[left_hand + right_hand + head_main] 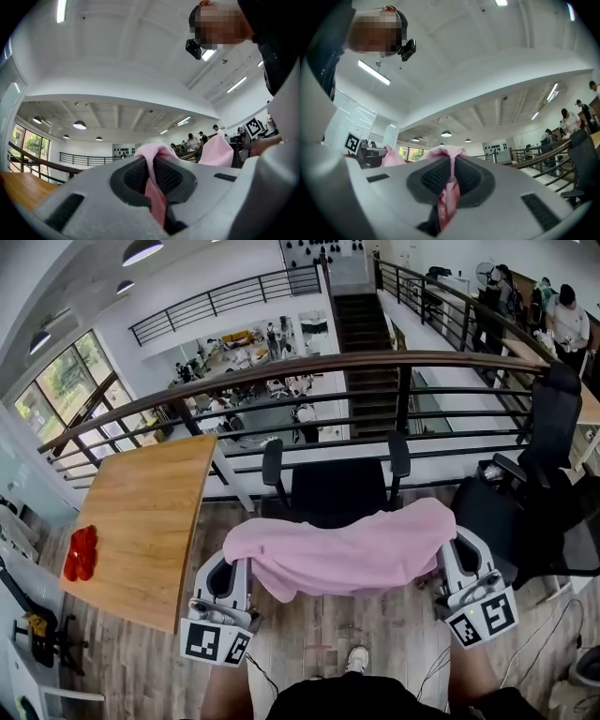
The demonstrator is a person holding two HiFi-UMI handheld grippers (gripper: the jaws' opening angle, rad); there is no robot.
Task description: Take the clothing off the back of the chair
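A pink garment [347,554] hangs stretched between my two grippers, in front of a black office chair [336,491] and above its seat. My left gripper [236,554] is shut on the garment's left end; pink cloth [154,187] is pinched between its jaws in the left gripper view. My right gripper [448,542] is shut on the right end, with cloth [449,194] squeezed between its jaws in the right gripper view. Both grippers tilt upward toward the ceiling. The cloth hides the chair's backrest top.
A wooden table [150,521] with a red object [81,552] stands at the left. A second black chair [534,484] stands at the right. A railing [309,371] runs behind the chairs. My shoe [356,659] shows on the wooden floor below.
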